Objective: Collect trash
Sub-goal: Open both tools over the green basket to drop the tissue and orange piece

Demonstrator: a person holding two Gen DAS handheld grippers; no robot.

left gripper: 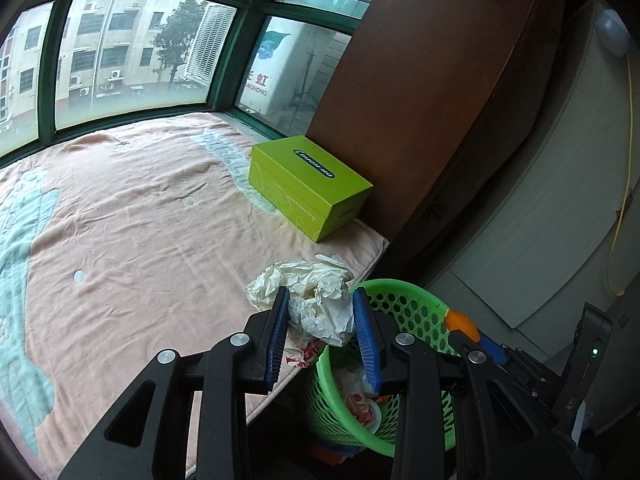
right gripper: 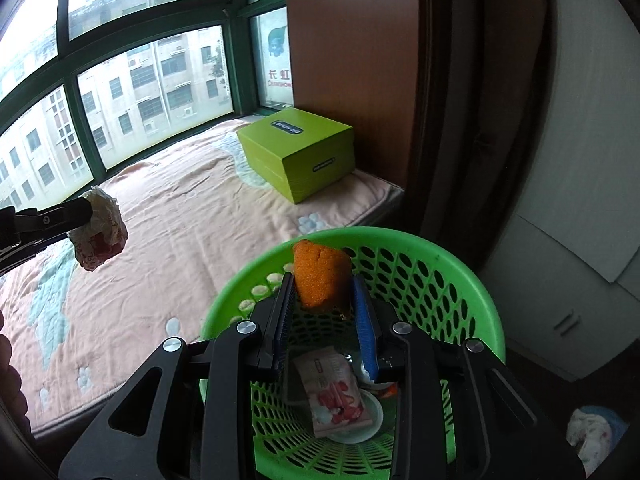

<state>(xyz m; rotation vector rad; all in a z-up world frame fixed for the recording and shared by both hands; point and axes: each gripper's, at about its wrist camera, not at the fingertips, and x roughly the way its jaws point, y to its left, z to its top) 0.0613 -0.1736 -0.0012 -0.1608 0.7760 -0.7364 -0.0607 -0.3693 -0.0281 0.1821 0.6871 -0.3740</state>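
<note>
My left gripper (left gripper: 321,300) is shut on a crumpled white paper wrapper (left gripper: 316,300) with red print, held above the edge of the pink bed beside the green mesh basket (left gripper: 404,304). The same wrapper (right gripper: 100,232) shows at the far left of the right wrist view, in the left gripper's black fingers (right gripper: 60,216). My right gripper (right gripper: 323,292) is shut on an orange sponge (right gripper: 320,276) and holds it over the open green basket (right gripper: 448,264). A printed packet (right gripper: 336,396) and a white lid lie in the basket's bottom.
A lime-green box (left gripper: 308,184) sits on the pink blanket (left gripper: 140,220) against a brown wardrobe (left gripper: 420,100). Green-framed windows run along the far side of the bed. White cabinets (right gripper: 580,240) stand to the right. A bundle of cloth (right gripper: 592,432) lies on the floor.
</note>
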